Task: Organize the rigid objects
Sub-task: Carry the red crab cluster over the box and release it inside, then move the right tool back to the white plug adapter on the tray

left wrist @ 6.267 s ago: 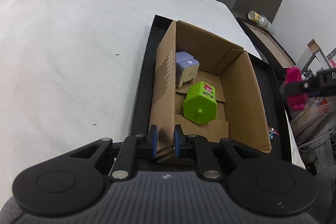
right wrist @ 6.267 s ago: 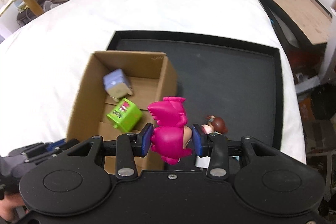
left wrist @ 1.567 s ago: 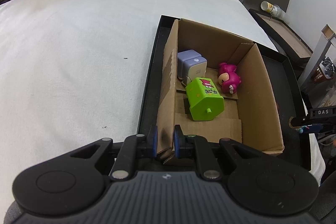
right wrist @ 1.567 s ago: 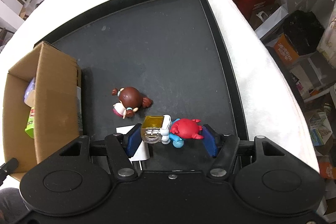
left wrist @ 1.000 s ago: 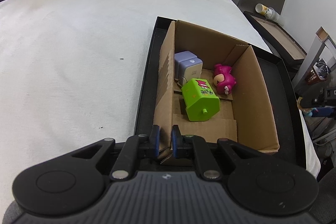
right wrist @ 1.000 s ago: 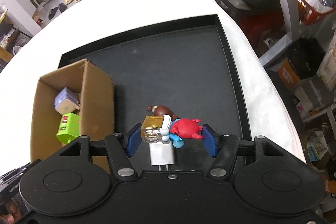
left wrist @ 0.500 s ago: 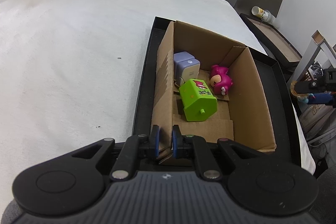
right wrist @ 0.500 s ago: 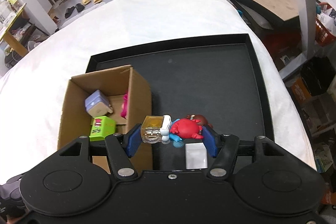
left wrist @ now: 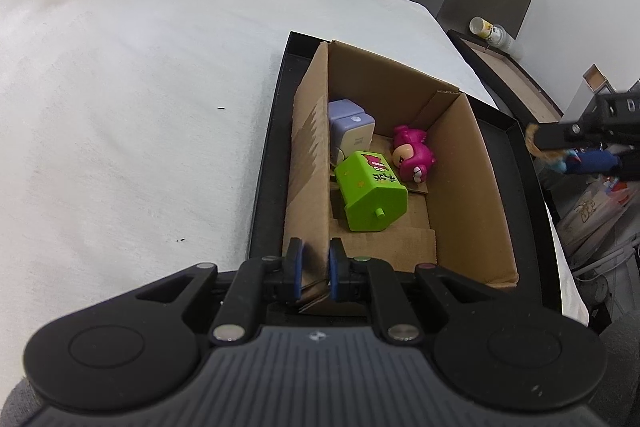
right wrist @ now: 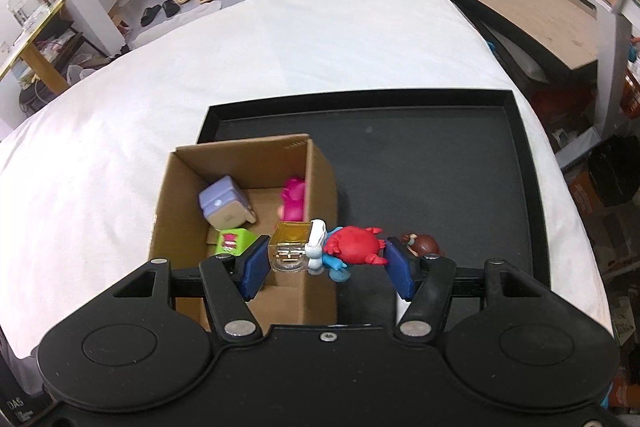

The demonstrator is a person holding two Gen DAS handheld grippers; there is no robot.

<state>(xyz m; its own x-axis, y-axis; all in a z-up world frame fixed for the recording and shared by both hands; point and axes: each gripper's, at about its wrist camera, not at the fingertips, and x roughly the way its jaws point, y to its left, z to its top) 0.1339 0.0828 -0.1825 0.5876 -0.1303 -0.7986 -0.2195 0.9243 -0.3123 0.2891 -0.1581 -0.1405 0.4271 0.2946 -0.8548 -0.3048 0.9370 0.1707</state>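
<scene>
1. The left gripper (left wrist: 313, 269) is clenched on the near left wall of the cardboard box (left wrist: 460, 163). Its 2 blue pads press the wall from both sides.
2. The box stands open in the left part of a black tray (right wrist: 440, 163), along the tray's left edge. The tray lies on a white cloth (left wrist: 132, 99).
3. 3 toys lie in the box. A purple block toy (left wrist: 350, 127) is by the left wall, near the far left corner. A green block toy (left wrist: 370, 191) lies on its side just in front of it, and they look like they touch. A pink figure (left wrist: 412, 157) lies beside them, nearer the right wall.
4. The right gripper (right wrist: 326, 257) grasps a small toy (right wrist: 324, 247) across its length. The toy has a clear gold box at 1 end and a red crab at the other, with white and blue parts between.
5. This toy hangs in the air above the box's right wall, near its near end.
6. A brown-haired figure (right wrist: 420, 243) lies on the tray floor, near the tray's near edge, partly hidden behind the right pad.
</scene>
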